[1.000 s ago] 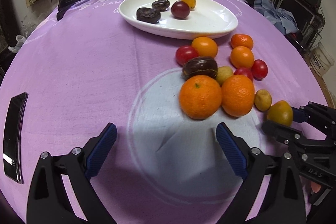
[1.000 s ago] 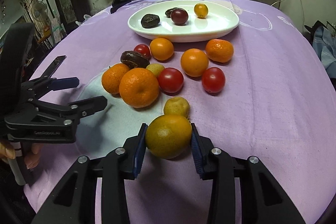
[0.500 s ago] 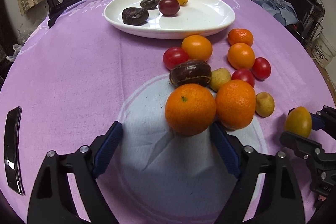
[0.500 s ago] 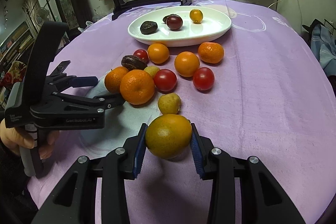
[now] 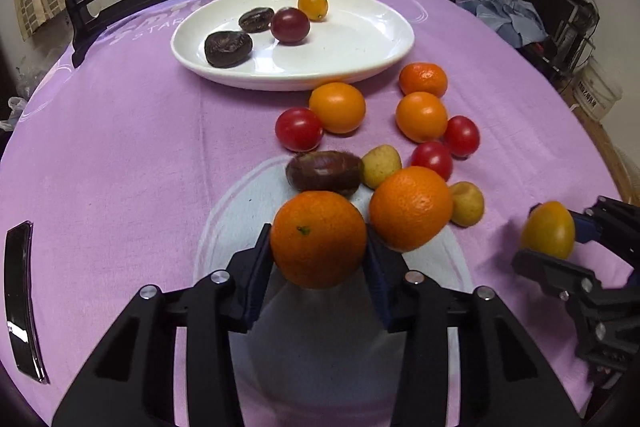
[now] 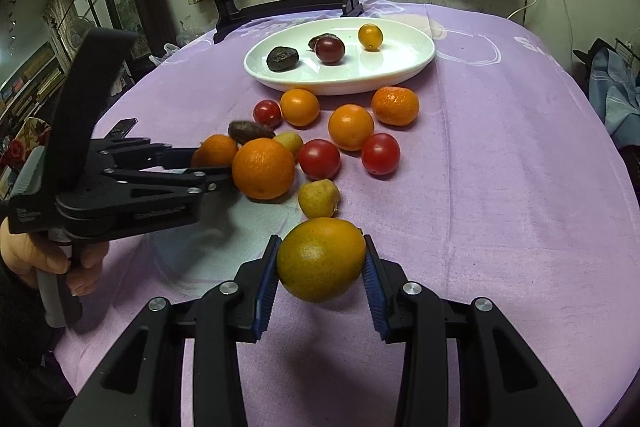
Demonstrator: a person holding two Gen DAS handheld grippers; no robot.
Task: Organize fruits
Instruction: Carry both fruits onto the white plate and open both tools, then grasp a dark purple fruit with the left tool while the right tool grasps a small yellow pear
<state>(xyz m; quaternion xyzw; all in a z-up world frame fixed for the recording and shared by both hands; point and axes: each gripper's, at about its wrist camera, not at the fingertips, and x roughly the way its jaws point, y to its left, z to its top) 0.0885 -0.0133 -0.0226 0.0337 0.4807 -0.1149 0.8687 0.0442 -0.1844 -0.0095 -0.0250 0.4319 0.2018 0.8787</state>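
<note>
Fruit crowds a purple tablecloth [image 5: 120, 147]: left gripper [image 5: 319, 251] clamps a mandarin [image 5: 319, 239] (beside a second mandarin [image 5: 411, 207]), a white plate [image 5: 360, 27] holding four pieces sits beyond, and right gripper [image 6: 321, 259] pinches a yellow-green citrus [image 6: 321, 259] above the cloth.

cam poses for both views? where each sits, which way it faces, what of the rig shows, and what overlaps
Left wrist: on the left gripper, looking forward across the purple tablecloth to the white plate; its jaws clamp an orange; right gripper at right edge.
Right wrist: on the right gripper, facing the same plate from further right; jaws clamp a yellow-green fruit; left gripper and hand at left.
Shared: plate, loose fruit pile, both held fruits.
</note>
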